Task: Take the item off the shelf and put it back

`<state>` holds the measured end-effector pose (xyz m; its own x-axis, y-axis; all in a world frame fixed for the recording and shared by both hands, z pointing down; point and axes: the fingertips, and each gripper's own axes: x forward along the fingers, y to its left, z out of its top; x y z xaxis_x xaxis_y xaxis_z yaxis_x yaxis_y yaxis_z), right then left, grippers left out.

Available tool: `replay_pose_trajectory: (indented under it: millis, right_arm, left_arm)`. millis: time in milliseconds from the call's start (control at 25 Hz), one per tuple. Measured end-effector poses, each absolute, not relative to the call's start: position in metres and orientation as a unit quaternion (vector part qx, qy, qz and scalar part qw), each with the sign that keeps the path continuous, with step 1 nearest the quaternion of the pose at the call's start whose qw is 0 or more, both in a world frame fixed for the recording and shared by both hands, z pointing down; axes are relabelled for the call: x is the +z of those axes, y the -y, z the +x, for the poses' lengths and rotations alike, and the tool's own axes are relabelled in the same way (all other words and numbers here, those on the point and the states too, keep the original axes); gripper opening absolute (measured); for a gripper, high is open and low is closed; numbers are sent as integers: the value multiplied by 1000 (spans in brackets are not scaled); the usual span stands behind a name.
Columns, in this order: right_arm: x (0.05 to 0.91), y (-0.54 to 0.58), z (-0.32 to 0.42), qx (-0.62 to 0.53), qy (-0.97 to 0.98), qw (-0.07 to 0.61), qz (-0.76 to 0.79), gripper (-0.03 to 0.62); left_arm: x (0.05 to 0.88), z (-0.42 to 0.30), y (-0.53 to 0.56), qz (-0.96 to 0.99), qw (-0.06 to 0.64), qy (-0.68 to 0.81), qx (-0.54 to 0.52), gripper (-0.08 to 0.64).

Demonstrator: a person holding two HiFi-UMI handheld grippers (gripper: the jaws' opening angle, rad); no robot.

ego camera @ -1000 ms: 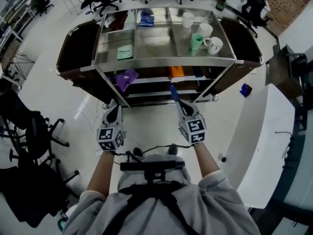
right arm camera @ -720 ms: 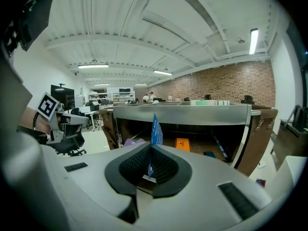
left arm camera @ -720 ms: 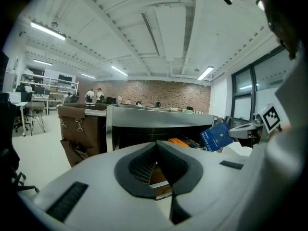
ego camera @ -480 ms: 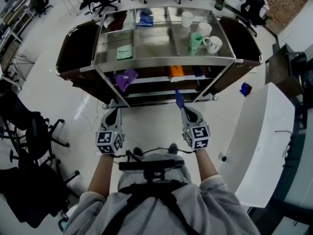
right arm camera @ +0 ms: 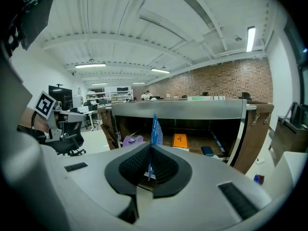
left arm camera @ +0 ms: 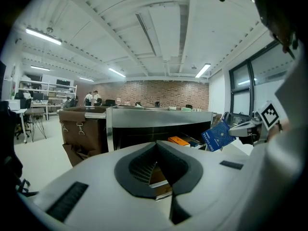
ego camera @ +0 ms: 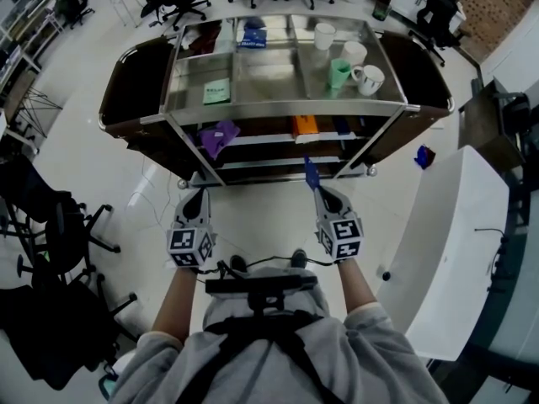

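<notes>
Right gripper (ego camera: 317, 190) has its jaws clenched on the blue packet (ego camera: 309, 172), holding it upright out in front of the cart (ego camera: 286, 104), clear of its shelves. Left gripper (ego camera: 195, 194) hangs alongside, jaws pressed together on nothing. There's open floor (ego camera: 261, 209) between cart and person, a white desk (ego camera: 446, 251) right, chairs (ego camera: 63, 225) left. The right gripper view sees the packet edge-on, orange box (right arm camera: 180, 140) and purple cloth (right arm camera: 130, 140) shelved beyond. The left gripper view catches its printed face.

A polished stainless-steel trolley (ego camera: 278, 105) with matt brown cloth side bags (ego camera: 130, 82) stands on a glossy white floor (ego camera: 76, 146).
</notes>
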<state>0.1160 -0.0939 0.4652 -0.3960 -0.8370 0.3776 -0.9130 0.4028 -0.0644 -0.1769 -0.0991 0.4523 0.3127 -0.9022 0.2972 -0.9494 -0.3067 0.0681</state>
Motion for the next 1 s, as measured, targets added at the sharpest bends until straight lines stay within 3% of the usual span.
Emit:
replay_pose_trajectory:
  millis: [520, 1000]
  right_arm:
    - [473, 107, 107, 106, 833, 168, 516, 9]
    - [488, 166, 49, -35, 853, 258, 453, 9]
  left_arm:
    - [459, -173, 100, 800, 126, 576, 109, 6]
    - [479, -152, 126, 821, 124, 543, 126, 6]
